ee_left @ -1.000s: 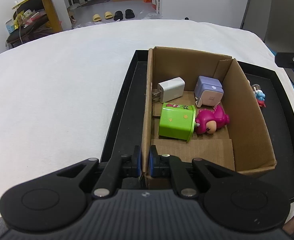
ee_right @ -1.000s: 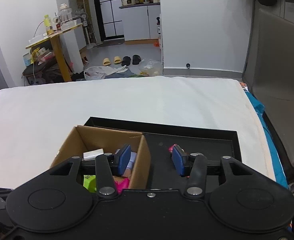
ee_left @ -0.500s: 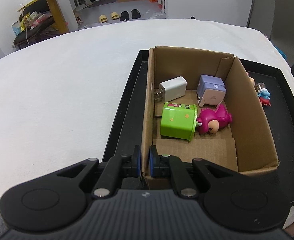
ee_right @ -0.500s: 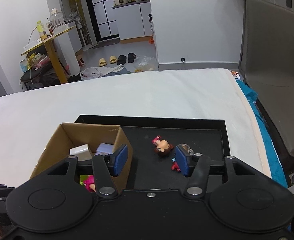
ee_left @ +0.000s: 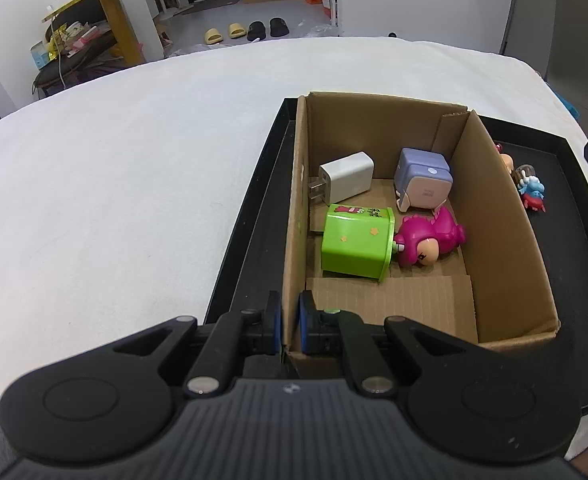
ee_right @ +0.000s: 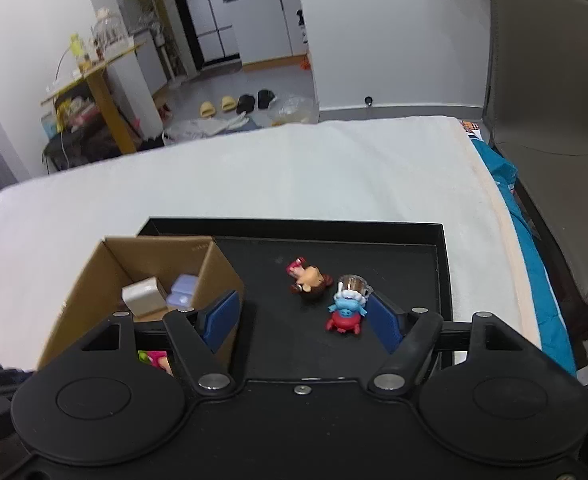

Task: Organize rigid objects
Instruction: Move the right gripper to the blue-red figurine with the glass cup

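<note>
Bed (ee_left: 134,168): white sheet, carries the tray.
Tray (ee_right: 413,248): black, shallow rim, flat on the bed; the box stands in its left part, two figures lie loose on its right part.
Box (ee_left: 505,248): open brown cardboard, upright on the tray, four items inside.
Left claw (ee_left: 290,326): pinched narrow on the box's near left wall, one blue pad outside, one inside.
Right claw (ee_right: 307,320): spread wide, holding nothing, above the tray; left pad near the box's right wall, right pad just beside the blue figure.
Green block (ee_left: 357,240): on its side on the box floor, touching the pink toy.
Purple cube (ee_left: 423,184): in the box's far right corner, just behind the pink toy.
White charger (ee_left: 345,176): in the box at the far left, prongs toward the left wall.
Pink toy (ee_left: 429,236): lying on its side in the box, against the green block.
Blue figure (ee_right: 345,310): on the bare tray, red base, a clear piece at its top; seems to be lying down, but it is too small to tell.
Brown-haired figure (ee_right: 309,278): lying on the tray, just left of the blue figure.
</note>
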A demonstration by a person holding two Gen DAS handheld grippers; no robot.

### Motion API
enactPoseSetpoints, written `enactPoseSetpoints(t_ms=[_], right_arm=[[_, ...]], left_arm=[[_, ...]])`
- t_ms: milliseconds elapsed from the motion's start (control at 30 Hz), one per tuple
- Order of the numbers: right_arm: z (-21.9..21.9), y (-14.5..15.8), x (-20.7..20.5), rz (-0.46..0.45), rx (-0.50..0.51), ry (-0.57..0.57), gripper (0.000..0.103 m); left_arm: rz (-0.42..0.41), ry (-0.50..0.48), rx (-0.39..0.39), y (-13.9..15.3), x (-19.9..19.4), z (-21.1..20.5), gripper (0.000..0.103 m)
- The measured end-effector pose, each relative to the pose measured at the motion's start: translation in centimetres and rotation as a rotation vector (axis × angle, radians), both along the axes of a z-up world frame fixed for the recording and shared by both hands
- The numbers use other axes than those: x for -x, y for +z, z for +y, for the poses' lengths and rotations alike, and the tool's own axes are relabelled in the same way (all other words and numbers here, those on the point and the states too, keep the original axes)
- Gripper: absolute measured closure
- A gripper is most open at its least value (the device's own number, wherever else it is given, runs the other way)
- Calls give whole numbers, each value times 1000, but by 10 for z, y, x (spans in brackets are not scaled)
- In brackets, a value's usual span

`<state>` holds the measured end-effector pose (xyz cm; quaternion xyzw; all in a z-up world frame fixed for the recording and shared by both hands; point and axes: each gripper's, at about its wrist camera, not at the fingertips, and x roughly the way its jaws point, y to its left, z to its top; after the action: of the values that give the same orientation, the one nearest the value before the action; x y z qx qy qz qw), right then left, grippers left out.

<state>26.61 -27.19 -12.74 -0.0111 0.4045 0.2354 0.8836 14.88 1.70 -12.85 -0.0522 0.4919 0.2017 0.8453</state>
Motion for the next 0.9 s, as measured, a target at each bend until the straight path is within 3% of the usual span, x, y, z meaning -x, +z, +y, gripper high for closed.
enactPoseSetpoints(t_ms=[533,900], right_arm=[[6,-27,-31,23,81,40,33],[22,-61,-53,51,166,82,35]], left_arm=[[-2,27,-1,0,0,-1,94],[1,45,-16,1,-1,-4,94]])
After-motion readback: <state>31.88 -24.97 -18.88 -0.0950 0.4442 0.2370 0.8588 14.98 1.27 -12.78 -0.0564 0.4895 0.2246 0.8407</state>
